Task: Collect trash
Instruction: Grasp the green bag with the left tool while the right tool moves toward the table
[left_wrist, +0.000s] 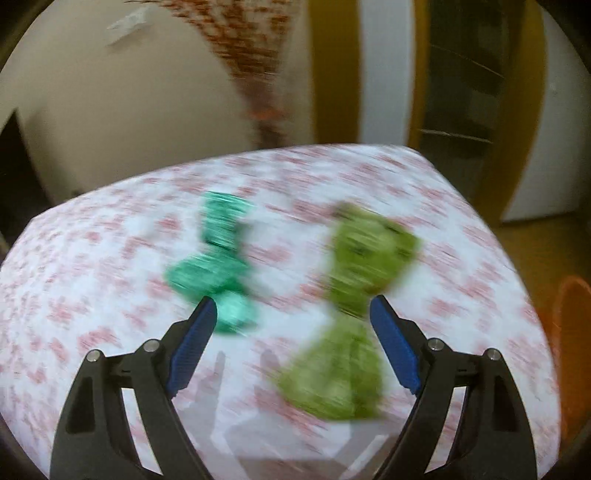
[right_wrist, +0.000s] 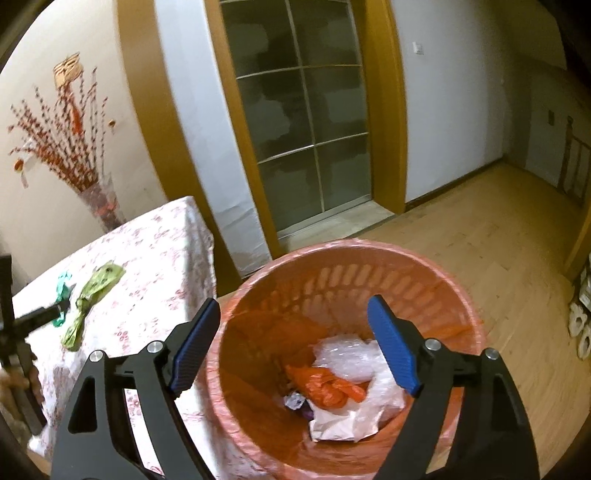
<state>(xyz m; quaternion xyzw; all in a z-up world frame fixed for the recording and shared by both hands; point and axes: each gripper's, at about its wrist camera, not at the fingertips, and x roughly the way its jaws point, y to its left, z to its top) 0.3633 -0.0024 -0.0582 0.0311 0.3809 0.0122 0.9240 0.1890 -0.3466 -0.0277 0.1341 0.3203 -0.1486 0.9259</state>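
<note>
Right gripper (right_wrist: 293, 306) hangs wide open and empty over the orange bin (right_wrist: 436, 273), left gripper (left_wrist: 291, 306) equally spread above the surface (left_wrist: 92, 258), straddling the green wrapper (left_wrist: 354, 266) without touching.

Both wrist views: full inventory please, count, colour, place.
Twisted wrapper: 1, olive green, on the tablecloth, right of the teal one in the left wrist view.
Crumpled wrapper: 1, teal, on the tablecloth, apart from the olive one.
Tablecloth: 1, white with red floral print, over the table.
Waste basket: 1, orange with a pink liner, on the floor beside the table.
Trash in the basket: several pieces, clear, white and orange plastic, at the bottom.
Vase of red twigs: 1, clear, behind the table.
Glass door: 1, mustard frame, back wall.
Left gripper: 1, black with blue pads, open above the wrappers, blurred.
Right gripper: 1, same make, open over the basket, empty.
</note>
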